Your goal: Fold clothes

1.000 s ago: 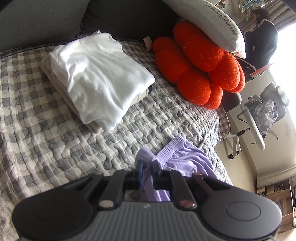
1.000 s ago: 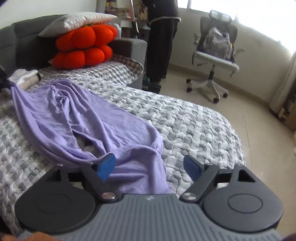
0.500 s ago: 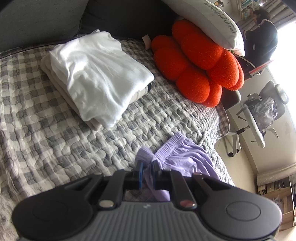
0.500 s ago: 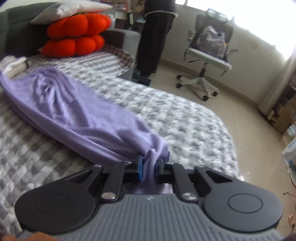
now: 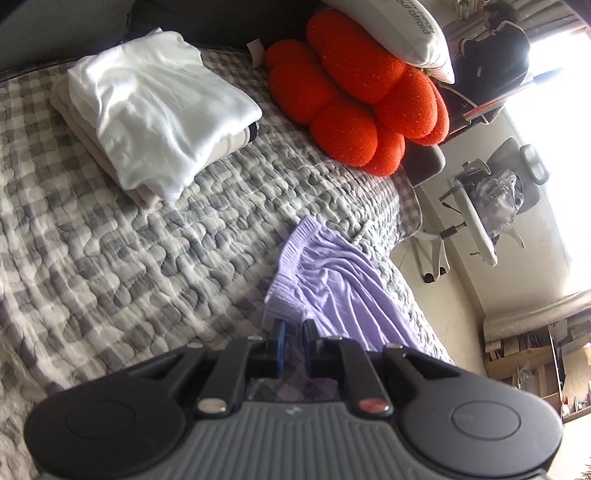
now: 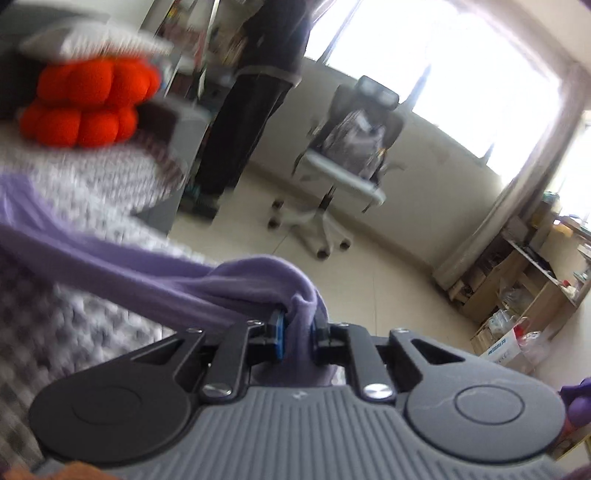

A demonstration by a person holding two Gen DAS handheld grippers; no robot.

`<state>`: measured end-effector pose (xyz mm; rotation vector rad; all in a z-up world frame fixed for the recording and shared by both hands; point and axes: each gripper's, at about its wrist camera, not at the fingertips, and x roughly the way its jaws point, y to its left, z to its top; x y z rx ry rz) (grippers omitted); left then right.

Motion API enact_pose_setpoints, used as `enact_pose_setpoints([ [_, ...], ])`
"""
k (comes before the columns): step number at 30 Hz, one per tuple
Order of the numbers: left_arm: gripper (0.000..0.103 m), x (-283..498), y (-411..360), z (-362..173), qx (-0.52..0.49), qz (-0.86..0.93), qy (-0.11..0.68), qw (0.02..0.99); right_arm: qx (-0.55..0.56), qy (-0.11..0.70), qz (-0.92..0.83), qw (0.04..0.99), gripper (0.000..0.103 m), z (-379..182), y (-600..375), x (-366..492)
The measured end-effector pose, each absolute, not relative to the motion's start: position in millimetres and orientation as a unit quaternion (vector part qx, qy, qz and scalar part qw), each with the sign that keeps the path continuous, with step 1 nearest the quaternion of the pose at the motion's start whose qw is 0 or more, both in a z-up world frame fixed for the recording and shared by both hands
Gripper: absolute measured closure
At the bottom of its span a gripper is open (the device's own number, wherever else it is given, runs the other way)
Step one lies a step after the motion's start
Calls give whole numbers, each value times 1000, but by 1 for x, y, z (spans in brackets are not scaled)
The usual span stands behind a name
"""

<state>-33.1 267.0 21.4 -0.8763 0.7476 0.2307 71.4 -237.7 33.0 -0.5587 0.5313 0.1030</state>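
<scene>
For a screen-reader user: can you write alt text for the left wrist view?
The left gripper is shut on a lilac garment lying on a grey checked quilt. Behind sit a folded white and beige stack and an orange cushion.

Bed [image 5: 155, 258] covered by a grey-and-white checked quilt [image 5: 110, 236], seen from the left wrist. At its far side lies a stack of folded clothes [image 5: 155, 107], white piece uppermost, beige beneath. Beside the stack, towards the corner, rests an orange cushion [image 5: 354, 92] of rounded lobes, carrying a white pillow [image 5: 402, 29]. A lilac garment [image 5: 332, 288] lies spread on the quilt near the bed's edge, its gathered waistband towards the cushion. The right wrist view is blurred; there the garment [image 6: 122, 266] stretches above the quilt [image 6: 74, 332].
</scene>
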Motion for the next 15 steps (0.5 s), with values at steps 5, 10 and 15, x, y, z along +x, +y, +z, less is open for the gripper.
enact_pose_setpoints([
  [5,95,-37,272,22,-412,117,350,833,-238,336,54,910,89,-16,-256,85],
  [10,95,-30,265,18,-409,95,365,831,-162,333,54,927,80,-10,-286,71],
  [15,95,-25,252,13,-393,80,390,829,-50,342,70,936,65,-6,-311,51],
])
